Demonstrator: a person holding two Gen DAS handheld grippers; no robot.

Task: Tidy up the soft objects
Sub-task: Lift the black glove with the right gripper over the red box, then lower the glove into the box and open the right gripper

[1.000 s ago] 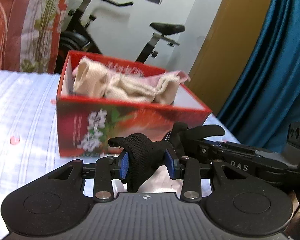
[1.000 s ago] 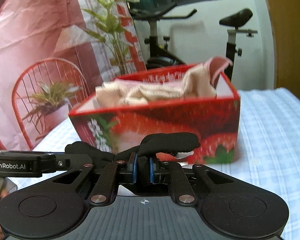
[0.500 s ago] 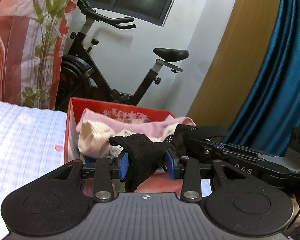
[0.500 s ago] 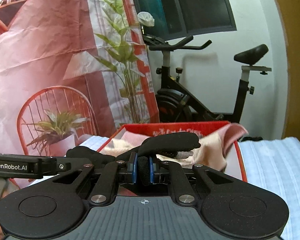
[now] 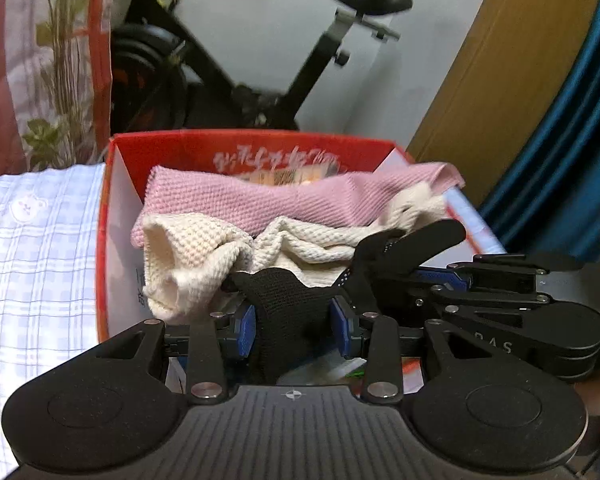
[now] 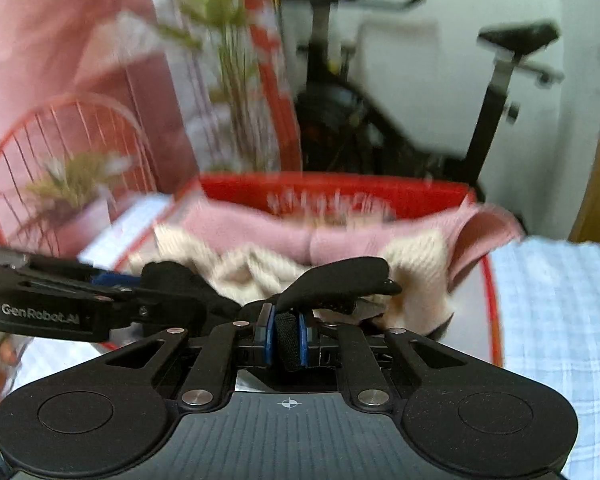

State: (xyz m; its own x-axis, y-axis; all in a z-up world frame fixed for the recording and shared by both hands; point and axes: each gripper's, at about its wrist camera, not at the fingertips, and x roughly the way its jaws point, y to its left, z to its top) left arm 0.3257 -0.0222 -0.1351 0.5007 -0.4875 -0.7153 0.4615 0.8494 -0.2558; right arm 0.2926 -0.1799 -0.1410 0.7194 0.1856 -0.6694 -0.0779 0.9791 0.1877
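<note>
Both grippers are clamping one black glove (image 5: pixel 290 304) over the red box (image 5: pixel 104 216): the left gripper (image 5: pixel 292 326) pinching its cuff, the right gripper (image 6: pixel 287 334) squeezing another fold above towels (image 5: pixel 308 204).

box: the red box (image 5: pixel 256 148) now sits closer and lower in both views
cloths: pink cloth (image 5: pixel 284 200) and cream cloth (image 5: pixel 204 256) seen from above
</note>
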